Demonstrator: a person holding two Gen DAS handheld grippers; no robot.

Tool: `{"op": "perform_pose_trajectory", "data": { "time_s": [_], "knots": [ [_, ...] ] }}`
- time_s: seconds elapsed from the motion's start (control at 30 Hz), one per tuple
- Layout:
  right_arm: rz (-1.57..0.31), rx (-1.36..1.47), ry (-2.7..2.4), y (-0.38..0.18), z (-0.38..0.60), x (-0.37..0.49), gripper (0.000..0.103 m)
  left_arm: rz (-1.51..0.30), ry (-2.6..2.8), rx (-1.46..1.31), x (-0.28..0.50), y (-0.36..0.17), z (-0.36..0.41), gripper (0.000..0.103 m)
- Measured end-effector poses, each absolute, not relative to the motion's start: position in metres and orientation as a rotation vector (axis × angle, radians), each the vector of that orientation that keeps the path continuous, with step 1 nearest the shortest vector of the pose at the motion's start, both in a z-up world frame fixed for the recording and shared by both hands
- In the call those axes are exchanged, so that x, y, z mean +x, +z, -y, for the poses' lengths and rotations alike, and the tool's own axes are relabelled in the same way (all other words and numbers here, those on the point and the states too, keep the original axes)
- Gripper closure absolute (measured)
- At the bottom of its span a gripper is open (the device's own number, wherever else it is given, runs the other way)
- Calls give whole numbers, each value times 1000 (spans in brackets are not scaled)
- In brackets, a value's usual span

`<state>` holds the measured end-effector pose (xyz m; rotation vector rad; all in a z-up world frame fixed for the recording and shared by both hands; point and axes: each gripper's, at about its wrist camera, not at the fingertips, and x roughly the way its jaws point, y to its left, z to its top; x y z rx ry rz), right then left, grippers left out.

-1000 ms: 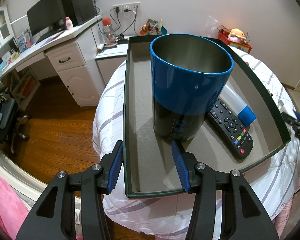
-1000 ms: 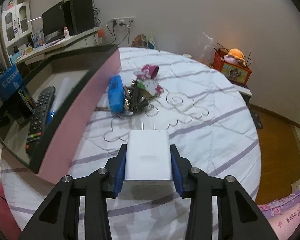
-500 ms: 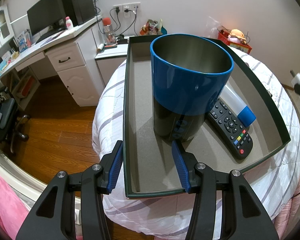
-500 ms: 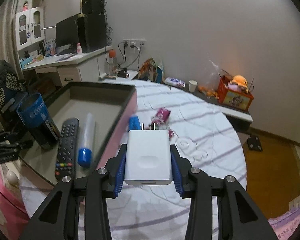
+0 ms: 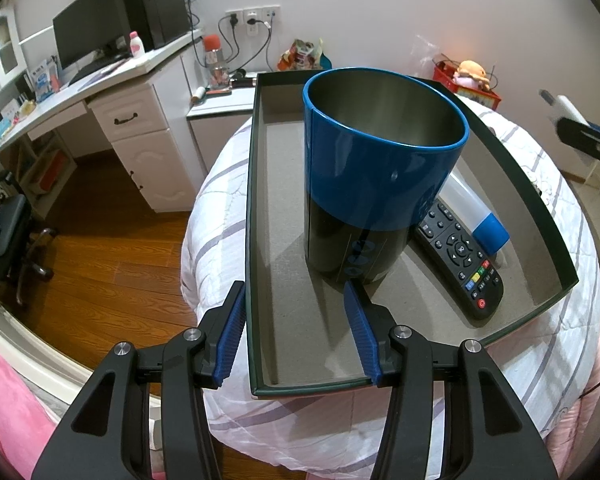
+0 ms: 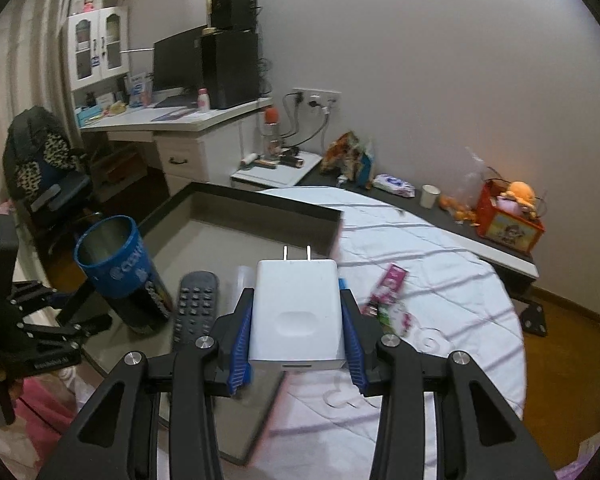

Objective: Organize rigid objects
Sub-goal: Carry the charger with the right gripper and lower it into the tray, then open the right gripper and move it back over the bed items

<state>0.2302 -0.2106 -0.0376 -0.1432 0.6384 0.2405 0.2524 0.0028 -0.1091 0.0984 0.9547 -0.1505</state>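
A dark-rimmed box [image 5: 256, 216] with a grey floor lies on the bed. In it stand a blue and black metal can [image 5: 376, 176], a black remote [image 5: 460, 256] and a white tube with a blue cap [image 5: 480, 220]. My left gripper [image 5: 296, 336] is open and empty, its fingers astride the box's near left wall, just short of the can. My right gripper [image 6: 296, 328] is shut on a white charger plug [image 6: 296, 312], held in the air above the box's right wall [image 6: 268, 204]. The can [image 6: 120, 264] and remote [image 6: 192, 308] show below it.
The white striped bed cover [image 6: 440, 288] carries small pink and green items [image 6: 388, 300] to the right of the box. A white desk with a monitor [image 5: 100, 80] stands at the left over wooden floor. A red basket [image 6: 508, 224] sits by the wall.
My right gripper has risen and swung left with the charger, from over the bed to over the box. My left gripper and the can have not moved.
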Motion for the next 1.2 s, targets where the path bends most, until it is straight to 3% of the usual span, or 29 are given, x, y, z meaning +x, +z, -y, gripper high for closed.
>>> {"op": "perform_pose_trajectory", "data": {
  "time_s": [0.73, 1.2],
  "knots": [
    [-879, -332, 236, -92, 157, 333, 62, -952, -167, 104, 258, -112, 0, 52],
    [-974, -349, 267, -103, 154, 340, 62, -952, -163, 114, 260, -114, 0, 50]
  ]
}}
